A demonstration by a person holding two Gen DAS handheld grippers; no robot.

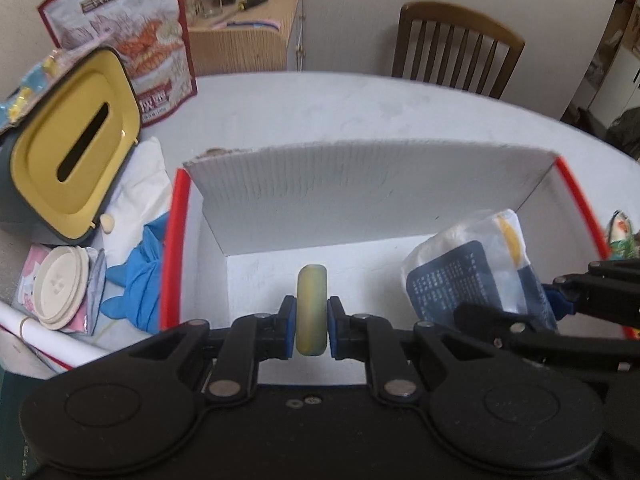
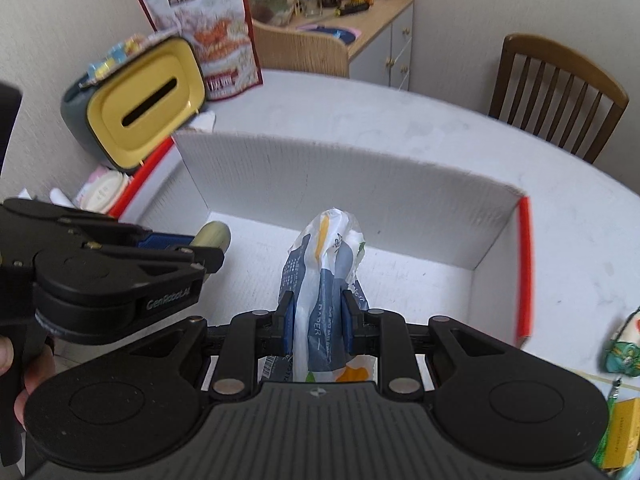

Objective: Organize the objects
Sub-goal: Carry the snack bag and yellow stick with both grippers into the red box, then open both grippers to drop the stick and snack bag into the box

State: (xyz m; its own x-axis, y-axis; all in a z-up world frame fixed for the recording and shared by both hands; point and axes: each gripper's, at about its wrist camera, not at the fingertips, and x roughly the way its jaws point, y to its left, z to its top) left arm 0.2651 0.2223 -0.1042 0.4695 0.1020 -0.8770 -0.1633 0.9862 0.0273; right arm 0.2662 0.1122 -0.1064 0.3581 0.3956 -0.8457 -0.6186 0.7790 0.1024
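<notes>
Left gripper (image 1: 311, 328) clamps yellow roll (image 1: 311, 310); right gripper (image 2: 319, 322) clamps tissue pack (image 2: 324, 280); both over white box (image 1: 360, 184).

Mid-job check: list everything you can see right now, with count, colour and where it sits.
cardboard box: 1, white with red edges, open on the table
yellow roll: 1, pale yellow, held over the box
tissue pack: 1, white and blue plastic, held over the box
table: 1, white, under the box
tissue box: 1, yellow lid with a slot, left of the box
snack bag: 1, red and white, standing behind the tissue box
blue glove: 1, left of the box
round lids: stack, cream, far left
chair: 1, brown wood, behind the table
left gripper: black, shut on the roll
right gripper: black, shut on the pack
</notes>
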